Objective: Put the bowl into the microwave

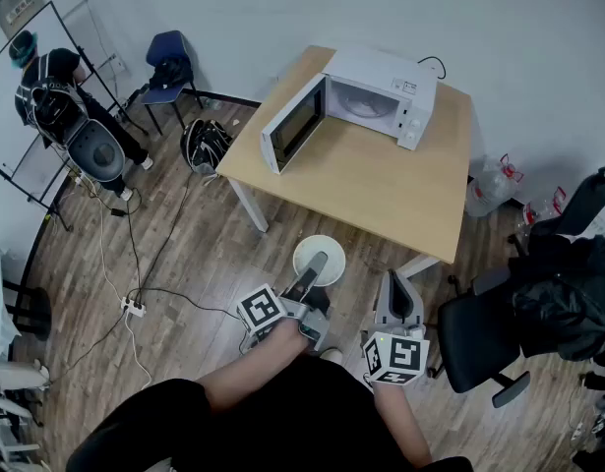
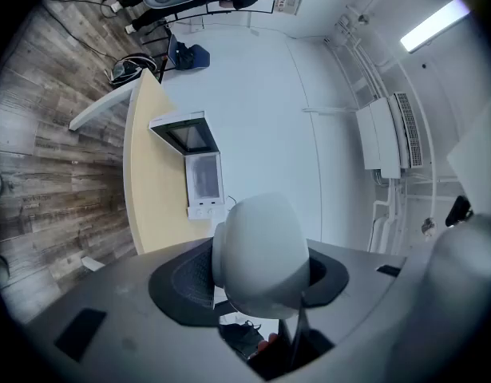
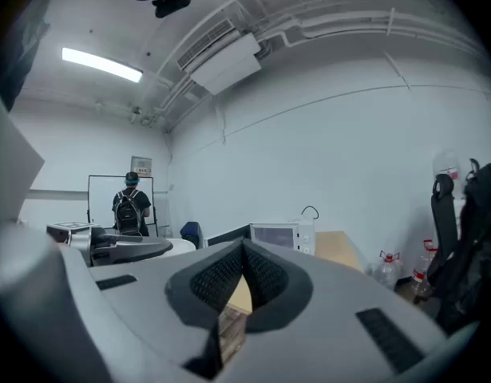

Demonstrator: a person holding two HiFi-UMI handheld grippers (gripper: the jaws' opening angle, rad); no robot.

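The left gripper (image 1: pixel 314 269) is clamped on the white bowl (image 1: pixel 330 248), over the floor just short of the table (image 1: pixel 381 190) — the microwave (image 1: pixel 381 91), door open, stands at twelve o'clock. The right gripper (image 1: pixel 399 285), at four o'clock of the bowl, has its jaws together, empty.

Bright, even ceiling light is filling the room, and a strip lamp (image 3: pixel 101 64) is glaring white. Both gripper views are bending toward black corners. The bowl (image 2: pixel 261 258) is looking soft near the lens. Faint shadows are falling beneath the tabletop (image 1: pixel 381 185).
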